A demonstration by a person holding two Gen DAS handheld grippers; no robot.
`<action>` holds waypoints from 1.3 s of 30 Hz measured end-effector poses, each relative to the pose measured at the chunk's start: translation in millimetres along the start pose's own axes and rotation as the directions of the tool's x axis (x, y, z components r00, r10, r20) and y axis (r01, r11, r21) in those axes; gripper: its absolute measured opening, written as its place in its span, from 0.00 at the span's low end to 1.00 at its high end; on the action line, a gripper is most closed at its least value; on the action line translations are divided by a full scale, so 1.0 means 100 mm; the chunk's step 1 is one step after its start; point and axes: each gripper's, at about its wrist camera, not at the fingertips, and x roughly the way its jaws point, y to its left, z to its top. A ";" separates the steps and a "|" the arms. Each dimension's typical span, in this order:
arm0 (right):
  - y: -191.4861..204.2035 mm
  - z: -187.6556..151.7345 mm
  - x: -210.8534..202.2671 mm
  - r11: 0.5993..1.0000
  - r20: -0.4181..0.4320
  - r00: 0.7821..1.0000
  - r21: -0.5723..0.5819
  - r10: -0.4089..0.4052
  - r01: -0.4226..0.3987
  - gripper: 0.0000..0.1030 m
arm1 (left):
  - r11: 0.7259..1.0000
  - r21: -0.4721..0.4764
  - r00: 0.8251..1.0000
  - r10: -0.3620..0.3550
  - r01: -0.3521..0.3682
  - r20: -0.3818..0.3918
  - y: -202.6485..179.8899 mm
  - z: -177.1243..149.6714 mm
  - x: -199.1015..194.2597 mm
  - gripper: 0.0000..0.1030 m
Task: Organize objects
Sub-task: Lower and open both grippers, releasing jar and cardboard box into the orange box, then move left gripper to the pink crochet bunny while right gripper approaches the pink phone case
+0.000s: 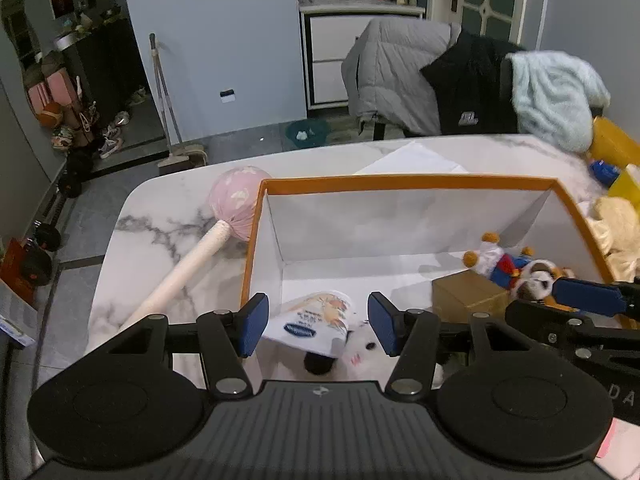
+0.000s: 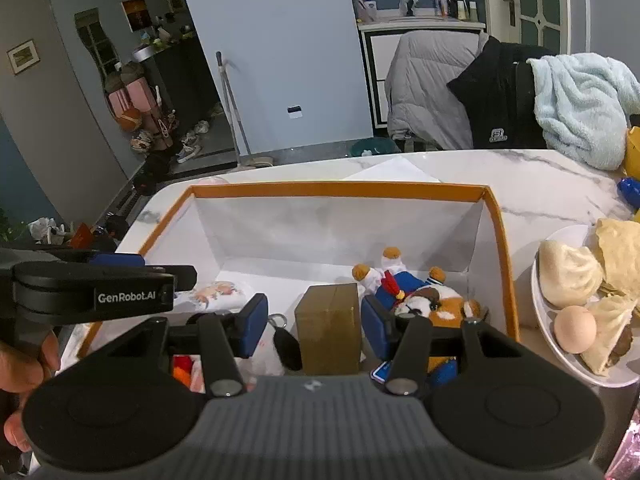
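Orange-rimmed box (image 1: 408, 182), white inside, on a marble table (image 1: 168, 232); contents, left wrist view: printed white pouch (image 1: 310, 322) with blue oval label lying at the near left of the floor, partly over a white plush toy (image 1: 362, 350); brown cardboard block (image 1: 466, 292) to its right; sailor-suited plush doll (image 1: 500, 260) lying against the right wall, just beyond the block; pink massage hammer (image 1: 224, 216) outside the box, its head touching the left wall, handle running toward the camera. Left gripper (image 1: 316, 324): jaws spread wide, blue pads either side of the pouch, touching nothing. Right gripper (image 2: 314, 324): jaws likewise apart, straddling the cardboard block (image 2: 329, 328), with gaps visible on both sides; a dark key-fob-like item (image 2: 286, 344) lies left of the block, identity unclear; doll (image 2: 416, 292) right of it. Right of the box, right wrist view: white plate (image 2: 560, 344) bearing a steamed bun (image 2: 568, 276), an egg (image 2: 575, 328) and folded flatbreads. Beyond the table: chairs draped with grey and black jackets and a pale blue blanket (image 2: 584, 104).
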 end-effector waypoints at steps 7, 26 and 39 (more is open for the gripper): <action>0.06 -0.04 -0.36 0.999 0.042 0.998 -0.025 0.036 -0.035 0.53 | 1.000 0.011 1.000 -0.013 0.013 0.021 -0.03 -0.14 -0.32 0.63; -0.28 -0.45 -1.37 0.996 0.107 0.991 -0.040 0.086 -0.082 0.53 | 0.972 -0.044 0.970 -0.226 0.231 0.087 -0.05 -0.92 -1.00 0.64; -0.40 -0.76 -1.49 0.994 0.071 0.994 -0.076 0.088 -0.082 0.54 | 0.962 -0.031 0.958 -0.265 0.270 0.106 -0.17 -1.15 -0.99 0.71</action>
